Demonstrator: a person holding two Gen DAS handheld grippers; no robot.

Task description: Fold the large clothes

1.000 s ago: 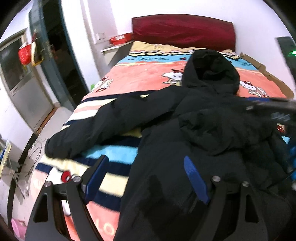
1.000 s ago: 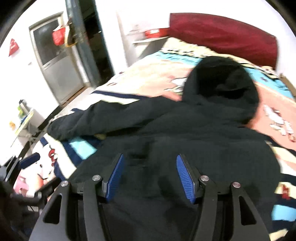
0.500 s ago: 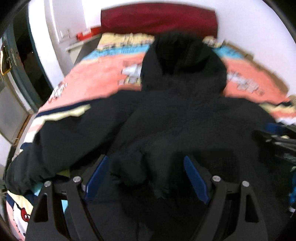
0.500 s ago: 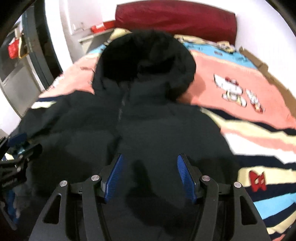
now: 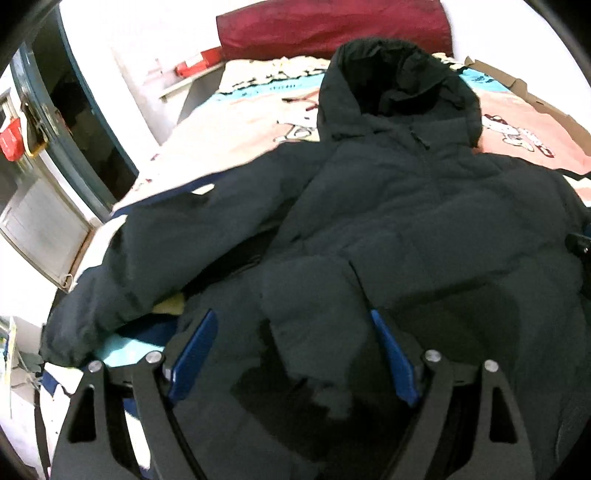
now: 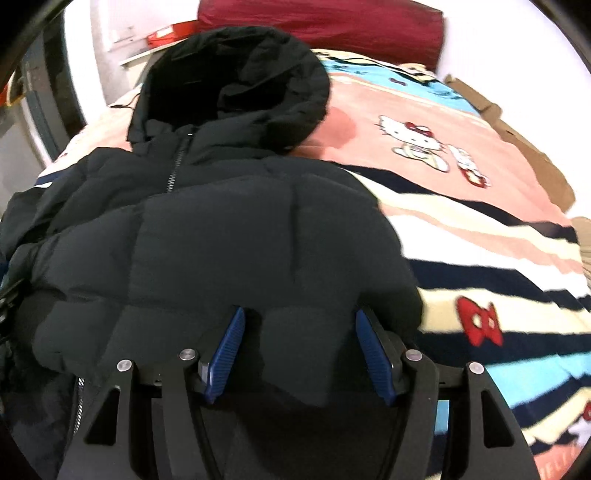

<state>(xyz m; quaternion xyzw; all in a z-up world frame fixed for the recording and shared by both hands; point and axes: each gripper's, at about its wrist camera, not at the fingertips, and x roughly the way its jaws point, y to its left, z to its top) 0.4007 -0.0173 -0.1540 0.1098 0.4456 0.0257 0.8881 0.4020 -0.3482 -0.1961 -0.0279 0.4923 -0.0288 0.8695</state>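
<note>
A black hooded puffer jacket (image 5: 424,206) lies front-up on the bed, hood (image 6: 236,74) toward the headboard. One sleeve (image 5: 166,251) stretches out to the bed's left edge. The other sleeve (image 6: 240,236) is folded across the chest. My left gripper (image 5: 293,356) is open and low over the jacket's lower half, with the folded sleeve's cuff (image 5: 314,325) lying between its blue pads (image 5: 192,354). My right gripper (image 6: 300,354) is open over the jacket's right side, puffy fabric bulging between its pads (image 6: 375,354), which do not visibly pinch it.
The bed carries a striped cartoon-cat blanket (image 6: 480,229) with a dark red headboard (image 5: 332,29) behind it. Cardboard (image 6: 524,147) lines the bed's right side. A doorway (image 5: 74,110) and a shelf with a red box (image 5: 199,66) stand to the left.
Both grippers have come down closer to the jacket. The left one shifted right until the folded cuff lay between its fingers. The right one swung from the jacket's left side to its right side.
</note>
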